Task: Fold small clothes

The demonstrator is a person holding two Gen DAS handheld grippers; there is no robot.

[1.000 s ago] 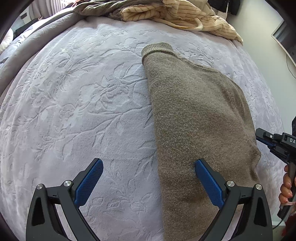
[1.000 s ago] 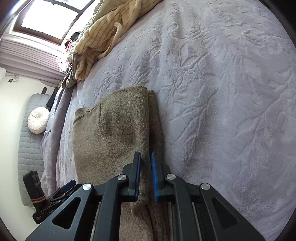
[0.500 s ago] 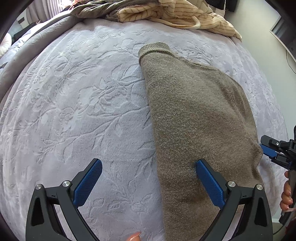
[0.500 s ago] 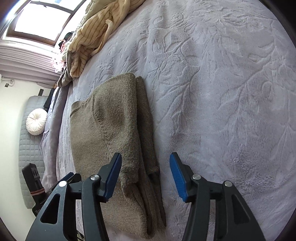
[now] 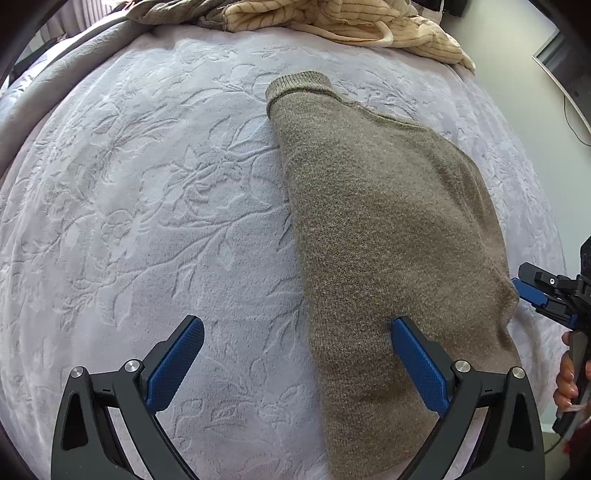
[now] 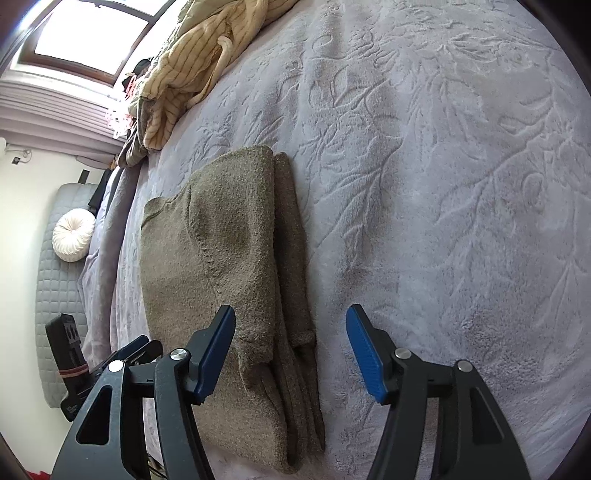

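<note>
brown sweater (image 5: 388, 229) folded on bedspread (image 5: 147, 206) | left gripper (image 5: 295, 354) wide apart, empty | right gripper (image 6: 291, 347) jaws opening over sweater edge, no grip

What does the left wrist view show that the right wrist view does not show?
Only the left wrist view: the sweater's ribbed cuff and fingers holding the right gripper.
Only the right wrist view: a window, a round white cushion, and the sweater's stacked folded edge.
Both: the brown sweater, the embossed bedspread, the striped cream garment.
</note>
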